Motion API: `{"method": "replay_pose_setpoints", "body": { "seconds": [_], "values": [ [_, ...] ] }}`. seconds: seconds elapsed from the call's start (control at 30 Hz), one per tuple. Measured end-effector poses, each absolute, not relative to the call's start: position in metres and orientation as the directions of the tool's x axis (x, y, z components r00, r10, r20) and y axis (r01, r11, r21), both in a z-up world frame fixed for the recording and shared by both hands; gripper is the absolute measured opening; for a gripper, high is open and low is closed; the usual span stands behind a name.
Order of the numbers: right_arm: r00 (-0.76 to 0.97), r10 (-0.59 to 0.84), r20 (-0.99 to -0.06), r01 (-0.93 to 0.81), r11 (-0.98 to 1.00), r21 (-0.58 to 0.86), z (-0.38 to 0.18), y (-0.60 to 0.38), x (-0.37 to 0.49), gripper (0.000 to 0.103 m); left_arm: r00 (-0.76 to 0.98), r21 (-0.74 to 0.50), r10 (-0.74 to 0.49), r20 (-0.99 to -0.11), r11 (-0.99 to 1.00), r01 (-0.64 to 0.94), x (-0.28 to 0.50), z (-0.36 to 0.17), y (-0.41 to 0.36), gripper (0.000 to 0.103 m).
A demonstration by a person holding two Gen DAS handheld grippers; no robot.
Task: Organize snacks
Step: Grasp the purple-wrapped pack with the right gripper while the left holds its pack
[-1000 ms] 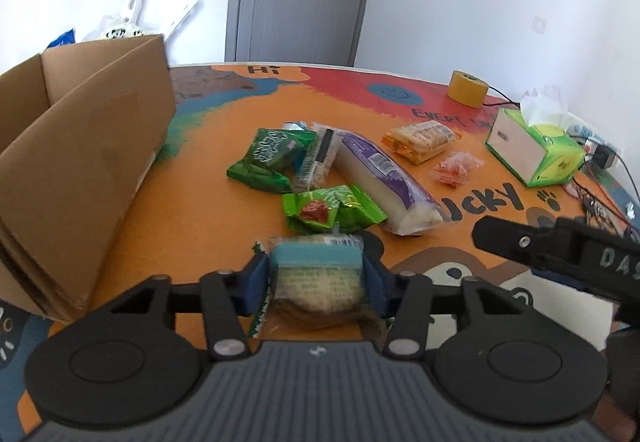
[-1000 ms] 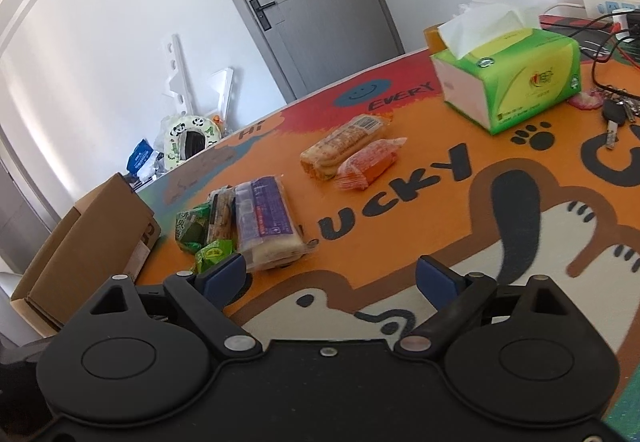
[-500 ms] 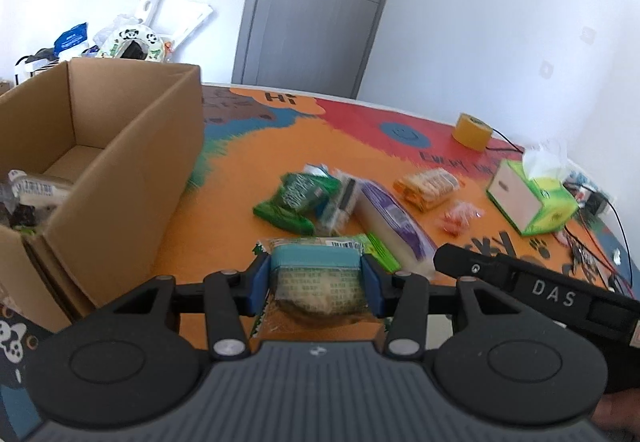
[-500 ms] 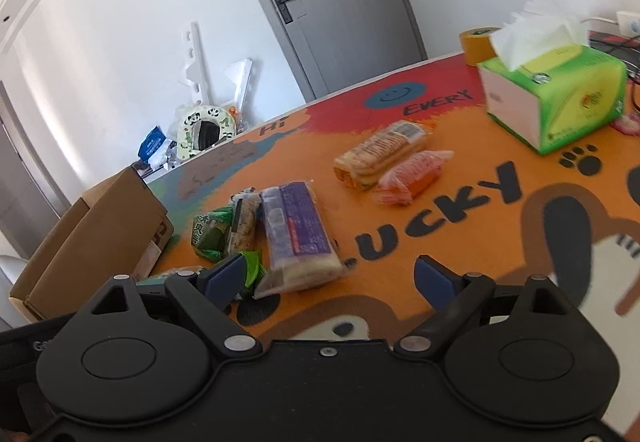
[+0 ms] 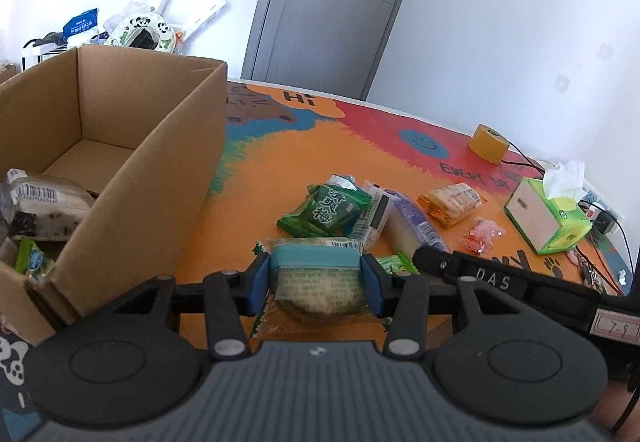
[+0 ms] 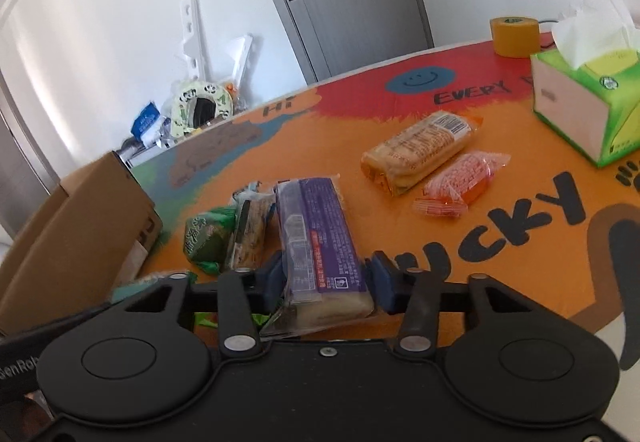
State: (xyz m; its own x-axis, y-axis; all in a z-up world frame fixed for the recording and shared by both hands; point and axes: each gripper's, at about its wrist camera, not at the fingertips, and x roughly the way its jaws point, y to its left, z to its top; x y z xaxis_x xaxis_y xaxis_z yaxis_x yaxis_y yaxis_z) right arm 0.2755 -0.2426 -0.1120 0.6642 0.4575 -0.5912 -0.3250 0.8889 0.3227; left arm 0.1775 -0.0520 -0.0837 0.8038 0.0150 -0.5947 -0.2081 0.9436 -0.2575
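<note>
My left gripper (image 5: pixel 316 282) is shut on a teal-topped pastry packet (image 5: pixel 316 274) and holds it above the mat, right of the open cardboard box (image 5: pixel 160 146), which holds several snacks (image 5: pixel 44 198). My right gripper (image 6: pixel 326 282) has its jaws closed against the near end of the purple-wrapped bread packet (image 6: pixel 320 238) on the mat. A green plum packet (image 6: pixel 208 242), a clear cracker packet (image 6: pixel 250 238), an orange biscuit packet (image 6: pixel 420 150) and a red candy packet (image 6: pixel 460 186) lie on the mat. The right gripper's body (image 5: pixel 500 278) shows in the left wrist view.
A green tissue box (image 6: pixel 588 102) and a yellow tape roll (image 6: pixel 514 36) stand at the far right of the colourful table mat (image 6: pixel 400 102). Cables and keys lie at the right edge (image 5: pixel 592 270). A grey door and clutter are behind the table.
My left gripper has lifted the pastry packet and swung toward the box, whose inside now shows. My right gripper has moved left and closed its jaws onto the purple bread packet.
</note>
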Motion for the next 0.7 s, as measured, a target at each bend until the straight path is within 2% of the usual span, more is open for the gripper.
{"method": "replay_pose_setpoints", "body": {
  "seconds": [0.47, 0.7],
  "values": [
    [0.671, 0.383, -0.636, -0.229, 0.922, 0.313, -0.105, -0.284, 0.229, 0.038, 0.8, -0.259, -0.017, -0.599, 0.95, -0.174, 0.16, -0.083, -0.071, 0.047],
    [0.691, 0.384, -0.613, -0.229, 0.92, 0.318, -0.106, -0.29, 0.219, 0.044, 0.802, -0.254, -0.019, -0.597, 0.953, -0.166, 0.154, -0.081, -0.076, 0.047]
  ]
}}
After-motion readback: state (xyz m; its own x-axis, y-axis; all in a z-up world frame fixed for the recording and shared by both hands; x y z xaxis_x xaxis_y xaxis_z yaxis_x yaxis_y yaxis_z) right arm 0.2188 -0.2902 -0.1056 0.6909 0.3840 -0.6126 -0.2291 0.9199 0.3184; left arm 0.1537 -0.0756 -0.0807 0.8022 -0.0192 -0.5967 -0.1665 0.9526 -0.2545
